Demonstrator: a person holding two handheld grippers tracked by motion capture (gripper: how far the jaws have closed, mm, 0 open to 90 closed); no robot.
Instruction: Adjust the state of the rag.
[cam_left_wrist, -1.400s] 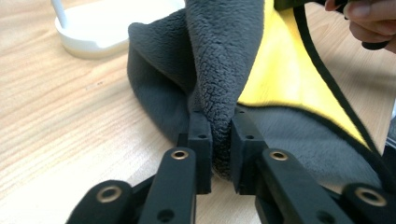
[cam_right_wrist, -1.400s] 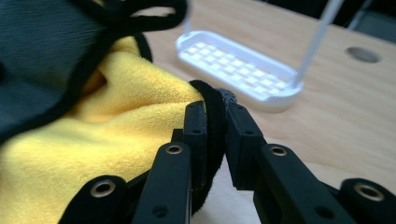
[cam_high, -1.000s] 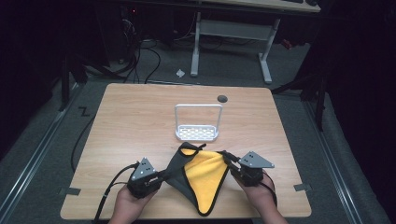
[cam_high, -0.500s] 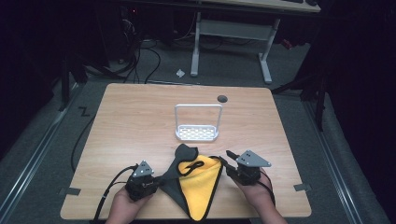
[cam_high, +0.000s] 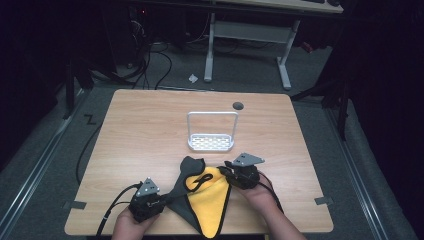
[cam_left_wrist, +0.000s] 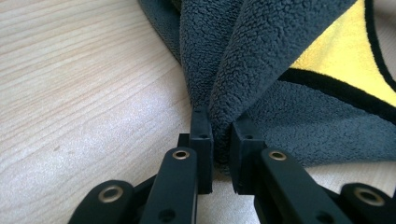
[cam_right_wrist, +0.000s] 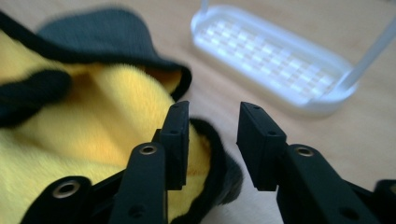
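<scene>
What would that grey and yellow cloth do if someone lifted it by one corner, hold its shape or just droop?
Most likely droop. The cloth already lies in soft folds, and where the left gripper pinches it, it bunches into a ridge. Its fleecy pile looks grippy, so it probably won't slip from the pads. It seems light; pushed, it would likely wrinkle on the table rather than slide whole.

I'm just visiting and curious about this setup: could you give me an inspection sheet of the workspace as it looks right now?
Surface: wooden table, with a round grommet hole near the far edge.
Job's things: grey and yellow cloth, partly folded, at the near edge.
Clutter: white plastic rack beyond the cloth.
Tongs: left tongs shut on the cloth's grey edge; right tongs open, just closing, cloth's corner beside one jaw, not pinched.
Cables: black cable trails from the left tongs.
Surroundings: dark room, white desk frame, floor cables.
</scene>
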